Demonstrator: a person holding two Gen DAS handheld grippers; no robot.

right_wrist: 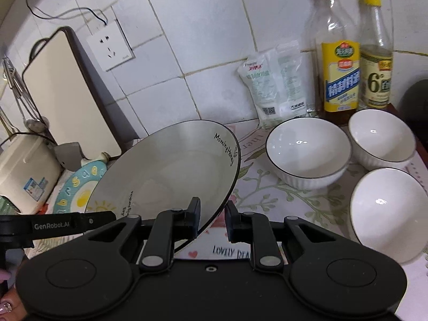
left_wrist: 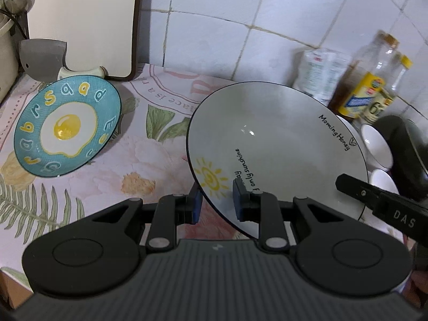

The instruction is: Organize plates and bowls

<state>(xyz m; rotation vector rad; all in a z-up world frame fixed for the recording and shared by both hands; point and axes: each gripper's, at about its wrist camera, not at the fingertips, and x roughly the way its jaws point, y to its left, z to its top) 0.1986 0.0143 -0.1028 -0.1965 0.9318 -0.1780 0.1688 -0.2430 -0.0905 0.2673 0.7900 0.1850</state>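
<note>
Against white wall tiles (right_wrist: 203, 26), over the floral table (left_wrist: 133, 147), both grippers' (left_wrist: 216, 200) (right_wrist: 212, 216) part-open jaws straddle the tilted sunshine plate's (left_wrist: 275, 144) rim.

Back wall first: a cream cutting board (right_wrist: 71, 93) leans upright against the white tiles, a wall socket (right_wrist: 110, 45) just beside it. Over at the left edge, a cream appliance (right_wrist: 26, 171) sits with ladles (right_wrist: 25, 101) hanging above. On the right, two bottles (right_wrist: 341, 53) stand side by side, a white packet (right_wrist: 275, 85) propped near them. A floral cloth (left_wrist: 107, 165) covers the worktop.
</note>
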